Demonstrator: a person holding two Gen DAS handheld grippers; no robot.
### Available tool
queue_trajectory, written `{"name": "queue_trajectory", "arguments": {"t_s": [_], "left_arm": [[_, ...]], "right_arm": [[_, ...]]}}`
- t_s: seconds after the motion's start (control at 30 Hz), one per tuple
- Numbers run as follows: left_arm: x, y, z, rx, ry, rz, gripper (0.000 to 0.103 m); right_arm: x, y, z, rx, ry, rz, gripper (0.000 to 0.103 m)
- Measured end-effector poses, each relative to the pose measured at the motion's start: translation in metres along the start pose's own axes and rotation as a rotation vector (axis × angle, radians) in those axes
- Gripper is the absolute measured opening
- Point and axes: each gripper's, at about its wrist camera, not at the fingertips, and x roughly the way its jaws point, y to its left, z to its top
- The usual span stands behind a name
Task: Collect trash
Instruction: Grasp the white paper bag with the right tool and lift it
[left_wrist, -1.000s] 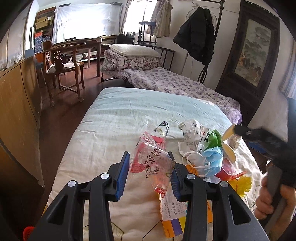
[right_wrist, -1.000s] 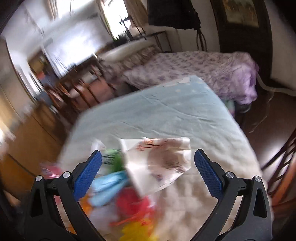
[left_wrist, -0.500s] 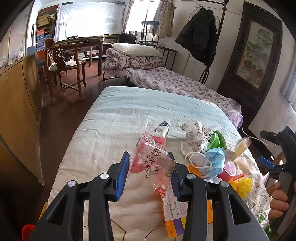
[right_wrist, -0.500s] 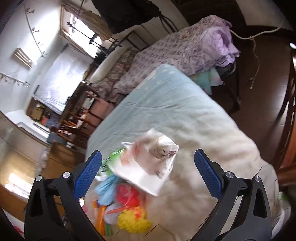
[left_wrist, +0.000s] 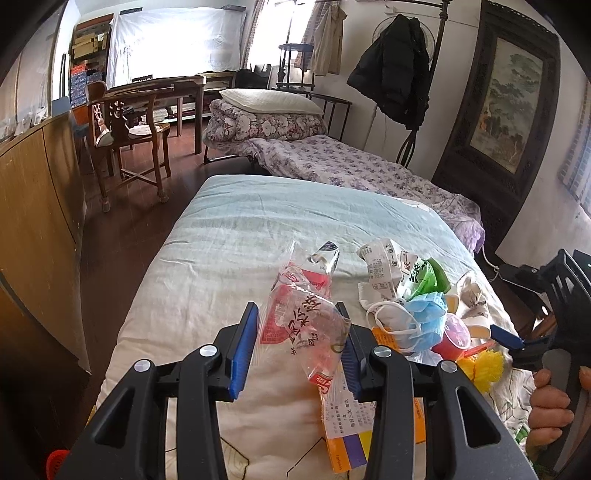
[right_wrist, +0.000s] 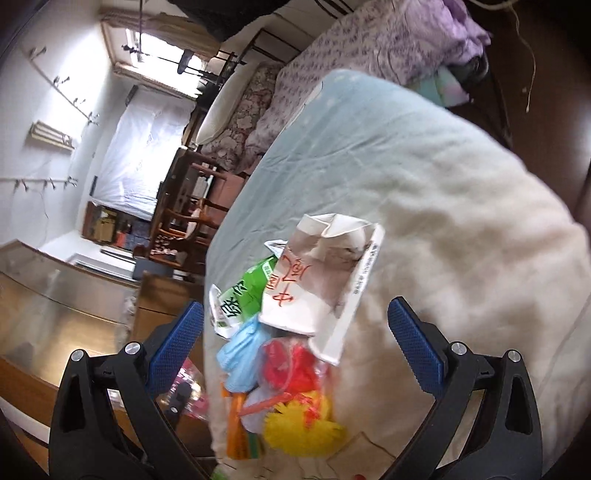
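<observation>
Left gripper (left_wrist: 299, 341) clenched on a clear red-printed plastic wrapper (left_wrist: 303, 314), raised above the bed (left_wrist: 229, 236). Right gripper (right_wrist: 295, 338) released, jaws wide, poised over the trash pile with nothing between the pads; paper carton (right_wrist: 325, 280) at 12 o'clock of it, green packet (right_wrist: 245, 291) at 10, blue mask (right_wrist: 240, 349) and red cup (right_wrist: 291, 363) just below. Judged early: one piece in hand, most of the pile left; no bin in view. Pile near the bed's edge at 3 o'clock in the left view, so risk of spills to the floor; open quilt toward 12, wooden cabinet (left_wrist: 33, 206) at 9.
</observation>
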Motion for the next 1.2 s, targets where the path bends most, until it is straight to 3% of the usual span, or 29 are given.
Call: {"name": "queue_trajectory", "arguments": {"t_s": [0.1,0.33,0.43,0.53,0.73,1.2], "left_arm": [[0.0,0.0,0.0,0.003,0.001,0.002,0.041],[0.003,-0.004,0.0,0.022,0.008,0.01,0.042],[0.004,-0.004,-0.001,0.018,0.008,0.01,0.042],[0.003,-0.003,-0.001,0.014,0.005,0.008,0.042],[-0.002,0.007,-0.001,-0.036,-0.012,-0.011,0.042],[-0.049,0.002,-0.027,-0.065,-0.093,-0.087,0.042]], "right_arm": [[0.016,0.008,0.002,-0.001,0.002,-0.008,0.096],[0.045,0.026,-0.001,-0.085,0.003,-0.168,0.094],[0.043,0.032,-0.002,-0.162,-0.024,-0.26,0.062],[0.024,0.03,-0.001,-0.139,-0.054,-0.172,0.058],[-0.034,0.044,-0.013,-0.242,-0.147,-0.033,0.058],[-0.072,0.061,-0.067,-0.461,-0.14,0.007,0.058]]}}
